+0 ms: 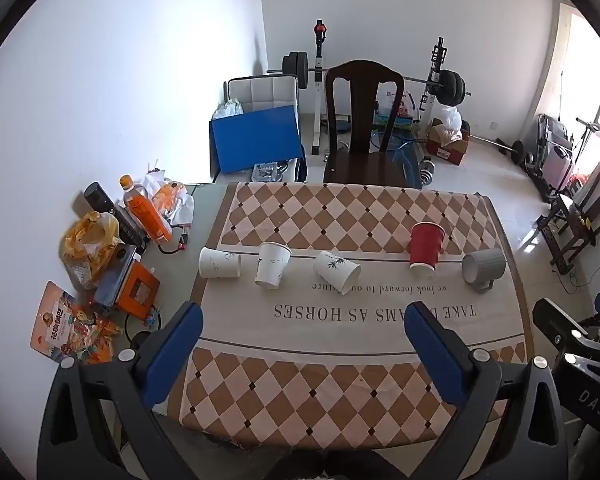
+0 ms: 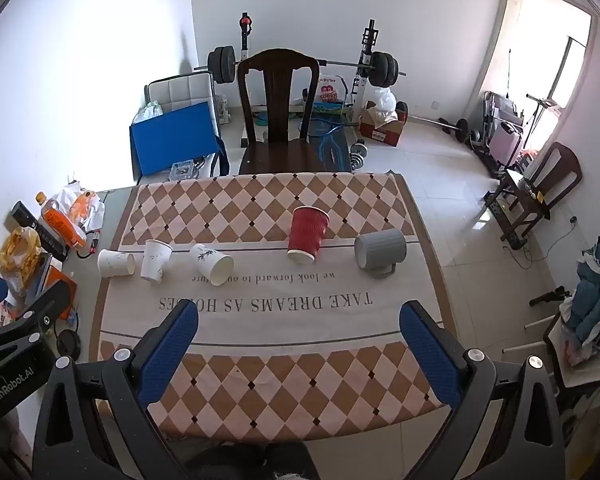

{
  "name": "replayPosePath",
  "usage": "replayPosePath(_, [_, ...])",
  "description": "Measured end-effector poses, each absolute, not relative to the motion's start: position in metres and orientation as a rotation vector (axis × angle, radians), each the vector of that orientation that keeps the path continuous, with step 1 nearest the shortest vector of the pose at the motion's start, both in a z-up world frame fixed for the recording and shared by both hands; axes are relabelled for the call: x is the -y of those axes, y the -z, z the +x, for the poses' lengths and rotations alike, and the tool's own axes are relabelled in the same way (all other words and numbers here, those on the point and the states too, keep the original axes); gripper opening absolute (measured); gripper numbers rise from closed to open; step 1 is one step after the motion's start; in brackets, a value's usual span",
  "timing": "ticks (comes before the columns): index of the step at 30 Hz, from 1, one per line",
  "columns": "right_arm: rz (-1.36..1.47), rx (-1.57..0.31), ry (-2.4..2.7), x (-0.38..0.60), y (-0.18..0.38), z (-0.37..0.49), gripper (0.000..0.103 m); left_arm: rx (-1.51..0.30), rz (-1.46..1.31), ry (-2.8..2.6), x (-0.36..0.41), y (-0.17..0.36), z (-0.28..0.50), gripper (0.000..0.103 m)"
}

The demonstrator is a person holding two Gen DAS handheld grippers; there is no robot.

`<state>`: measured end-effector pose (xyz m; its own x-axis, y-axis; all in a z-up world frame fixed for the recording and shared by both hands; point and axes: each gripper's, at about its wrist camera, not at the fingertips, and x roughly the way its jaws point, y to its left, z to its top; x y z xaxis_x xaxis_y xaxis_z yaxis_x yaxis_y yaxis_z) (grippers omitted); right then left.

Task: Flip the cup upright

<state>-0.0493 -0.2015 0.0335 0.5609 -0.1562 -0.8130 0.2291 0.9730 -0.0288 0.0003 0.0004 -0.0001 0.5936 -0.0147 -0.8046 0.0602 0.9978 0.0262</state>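
Note:
Five cups lie on their sides in a row across the checkered tablecloth (image 1: pixel 340 208). From left: a white paper cup (image 1: pixel 219 263), a second white paper cup (image 1: pixel 273 265), a white cup with a leaf print (image 1: pixel 336 271), a red ribbed paper cup (image 1: pixel 426 249) and a grey mug with a handle (image 1: pixel 482 267). They also show in the right wrist view: white cups (image 2: pixel 116 263), (image 2: pixel 156 259), (image 2: pixel 212 264), red cup (image 2: pixel 307 233), grey mug (image 2: pixel 380 251). My left gripper (image 1: pixel 304 316) and right gripper (image 2: pixel 299 318) are both open and empty, held above the table's near part.
Clutter sits on the table's left edge: an orange bottle (image 1: pixel 146 210), a yellow bag (image 1: pixel 88 248), an orange box (image 1: pixel 138 288), snack packets (image 1: pixel 66 326). A dark wooden chair (image 1: pixel 362 120) stands behind the table. Weight racks and a blue panel (image 1: pixel 256 138) stand further back.

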Motion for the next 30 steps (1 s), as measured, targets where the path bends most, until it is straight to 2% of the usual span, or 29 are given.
replayPosePath(30, [0.074, -0.949, 0.233, 0.1977, -0.0322, -0.0506, 0.102, -0.929, 0.053, 0.051, -0.0041, -0.0038, -0.0022, 0.103])
